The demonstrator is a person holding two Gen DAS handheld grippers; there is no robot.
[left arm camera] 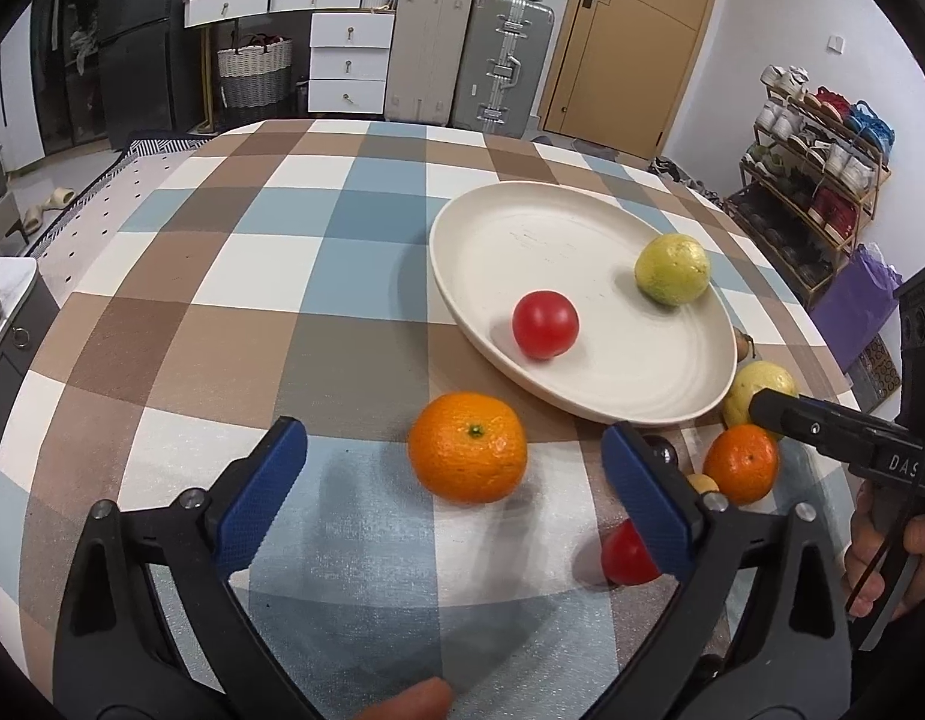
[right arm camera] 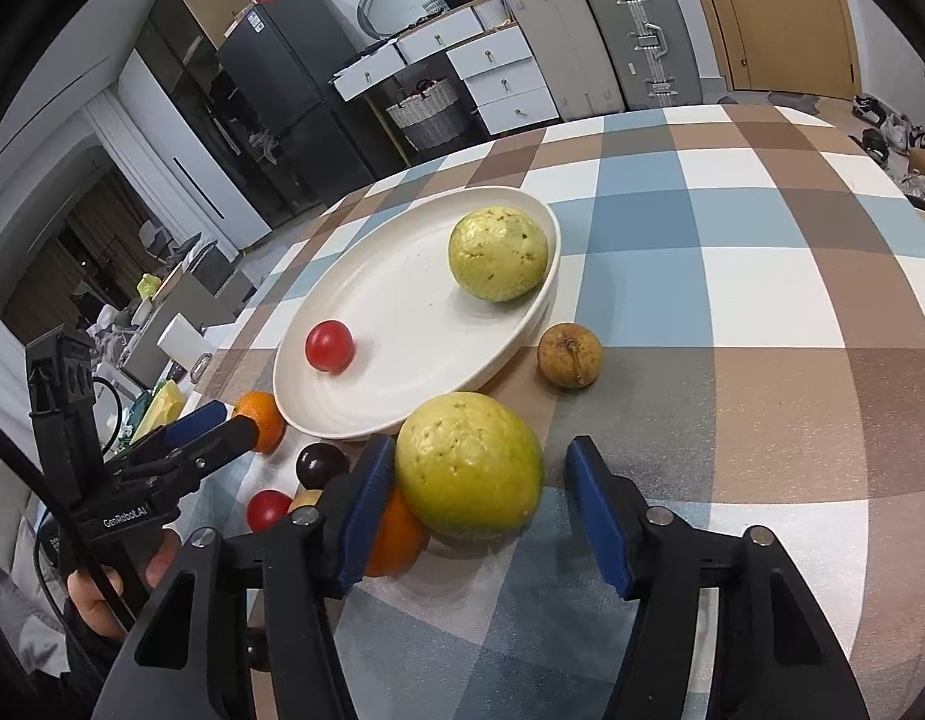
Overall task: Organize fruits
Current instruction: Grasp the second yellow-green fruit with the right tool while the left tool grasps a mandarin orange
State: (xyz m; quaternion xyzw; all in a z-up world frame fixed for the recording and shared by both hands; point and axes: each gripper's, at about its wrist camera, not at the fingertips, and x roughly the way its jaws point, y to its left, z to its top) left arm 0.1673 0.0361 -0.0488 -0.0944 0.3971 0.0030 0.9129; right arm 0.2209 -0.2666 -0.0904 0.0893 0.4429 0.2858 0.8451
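Right tool (right arm camera: pixel 480 474) straddles a guava (right arm camera: pixel 469 476) on the tabletop (right arm camera: pixel 732 312) beside the plate (right arm camera: pixel 402 384), left pad touching, right pad apart: no pinch yet. Left tool (left arm camera: pixel 453 450), spread wide, frames an orange (left arm camera: pixel 467 447). Plate holds tomato (right arm camera: pixel 329 345) and another guava (right arm camera: pixel 498 253).

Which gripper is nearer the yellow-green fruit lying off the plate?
Right. The right gripper brackets that yellow-green fruit, jaws either side. The left gripper sits further off, around an orange.

- Tablecloth (left arm camera: pixel 234 312): checked in brown, blue, grey and white.
- Plate (left arm camera: pixel 522 228): plain cream.
- Tomato (left arm camera: pixel 545 324) on it: red.
- Guava (right arm camera: pixel 468 474): yellow-green, speckled.
- Orange (left arm camera: pixel 467 447): bright orange.
- Gripper pads (right arm camera: pixel 597 516): blue, on black frames.
- Door (left arm camera: pixel 630 30): tan.
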